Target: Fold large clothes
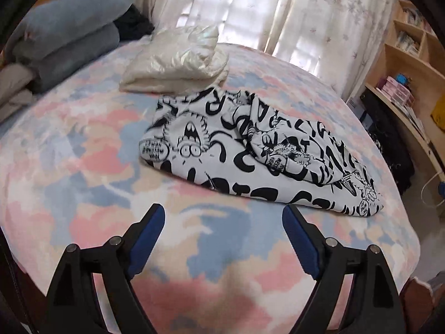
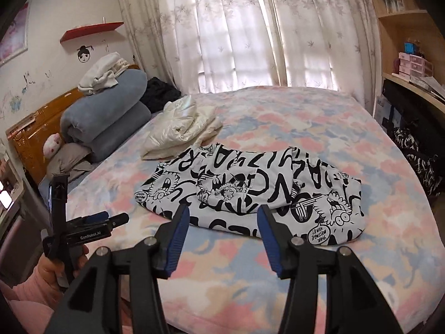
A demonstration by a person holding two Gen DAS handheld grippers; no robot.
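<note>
**newbie_folds:** Going left to right on the bed (image 2: 347, 128): rolled grey blanket (image 2: 111, 111) by the headboard, a cream jacket (image 2: 180, 128) next to it, then the black-and-white cartoon print top (image 2: 250, 194) lying roughly in the middle, already doubled over but lumpy. What now?

**laundry_dad:** Looks like the fold is mostly there, I'd guess it just needs one more pass or a tidy. Left gripper (image 1: 224, 217) is spread wide with nothing in it, hovering over bare sheet just short of the top's near edge. Right gripper (image 2: 224, 217) is about half open, also empty, its tips in front of the near hem.

**newbie_folds:** So where do I grab?

**laundry_dad:** Pinch the two near corners, one each, and catch every layer, not just the top one. Lift together, keep the edge taut, carry it toward the window side. That raised sleeve ridge in the middle will probably bunch, so flatten it first. Steer clear of the jacket, it's touching the top's far edge.
</note>
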